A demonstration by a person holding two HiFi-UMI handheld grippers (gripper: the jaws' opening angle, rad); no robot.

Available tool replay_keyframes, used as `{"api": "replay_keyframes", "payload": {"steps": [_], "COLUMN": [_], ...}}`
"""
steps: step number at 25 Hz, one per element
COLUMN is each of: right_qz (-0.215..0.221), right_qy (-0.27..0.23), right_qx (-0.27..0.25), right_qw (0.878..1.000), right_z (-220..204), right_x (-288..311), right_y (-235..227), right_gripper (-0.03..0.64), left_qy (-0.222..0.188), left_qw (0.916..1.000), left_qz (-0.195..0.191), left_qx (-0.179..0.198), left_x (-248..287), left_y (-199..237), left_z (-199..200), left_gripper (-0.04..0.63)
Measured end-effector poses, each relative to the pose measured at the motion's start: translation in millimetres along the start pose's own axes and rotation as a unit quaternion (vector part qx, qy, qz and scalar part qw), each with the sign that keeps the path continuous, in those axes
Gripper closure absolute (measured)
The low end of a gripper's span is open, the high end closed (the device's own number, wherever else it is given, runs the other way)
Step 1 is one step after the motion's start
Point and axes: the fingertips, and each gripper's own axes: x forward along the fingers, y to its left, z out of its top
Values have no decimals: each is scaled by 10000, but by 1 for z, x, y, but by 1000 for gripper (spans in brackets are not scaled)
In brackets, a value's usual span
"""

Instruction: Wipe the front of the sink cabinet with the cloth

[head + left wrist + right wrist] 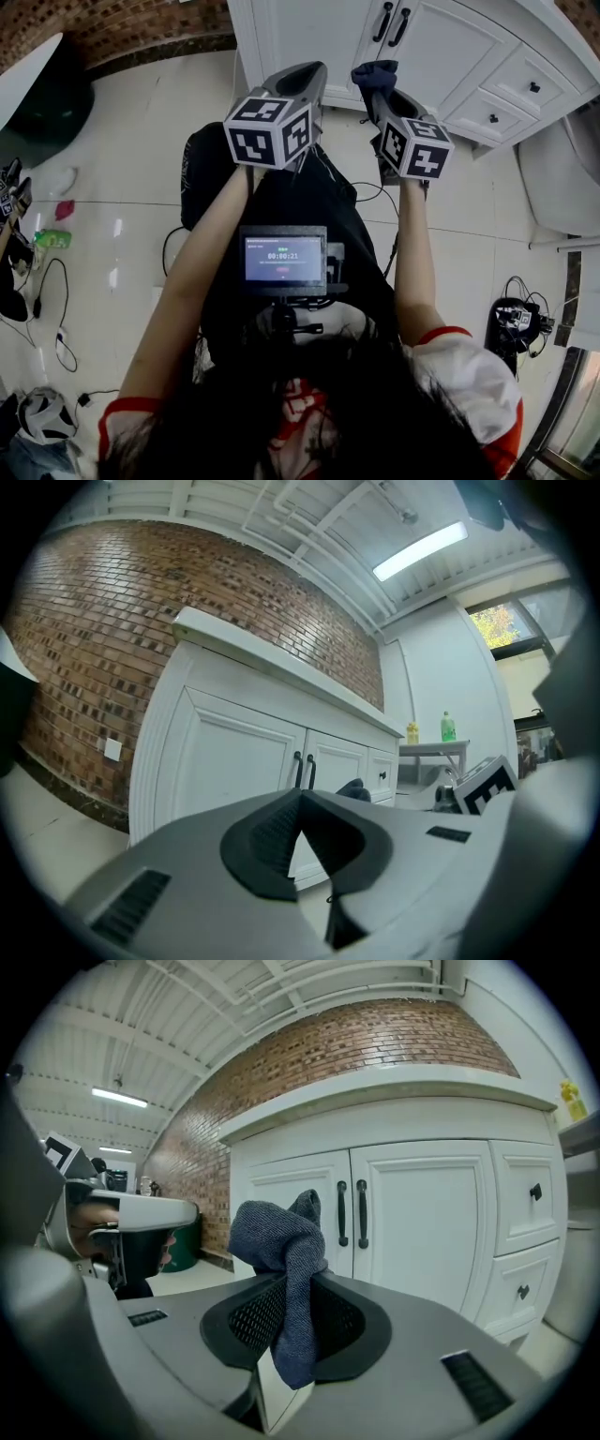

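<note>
The white sink cabinet (441, 47) stands at the top of the head view, with two doors, black handles (392, 24) and small drawers (511, 94) on its right side. My right gripper (375, 82) is shut on a dark blue cloth (375, 75), held up a short way in front of the doors. In the right gripper view the cloth (286, 1260) is bunched between the jaws, and the cabinet doors (412, 1213) rise behind it. My left gripper (302, 77) is shut and holds nothing, beside the right one. The left gripper view shows the cabinet (244, 761) from the left.
A brick wall (131, 28) runs along the top left. Cables and a black device (516, 323) lie on the tiled floor at the right, and small items and cords (47, 244) at the left. A screen (283, 260) hangs at the person's chest.
</note>
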Motion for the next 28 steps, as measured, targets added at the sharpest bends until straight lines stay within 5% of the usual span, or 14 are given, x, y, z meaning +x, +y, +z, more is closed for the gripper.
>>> {"api": "replay_keyframes", "payload": {"steps": [28], "right_qz": [247], "right_qy": [37], "right_qx": [327], "right_qw": [9992], "right_z": [-20], "right_x": [-33], "right_y": [25], "right_gripper": [532], "left_qy": [247], "left_qw": [9996], "left_qz": [154], "left_qx": [-63], "left_x": [-14], "left_y": [-4], "left_z": [-27], "left_gripper": [560]}}
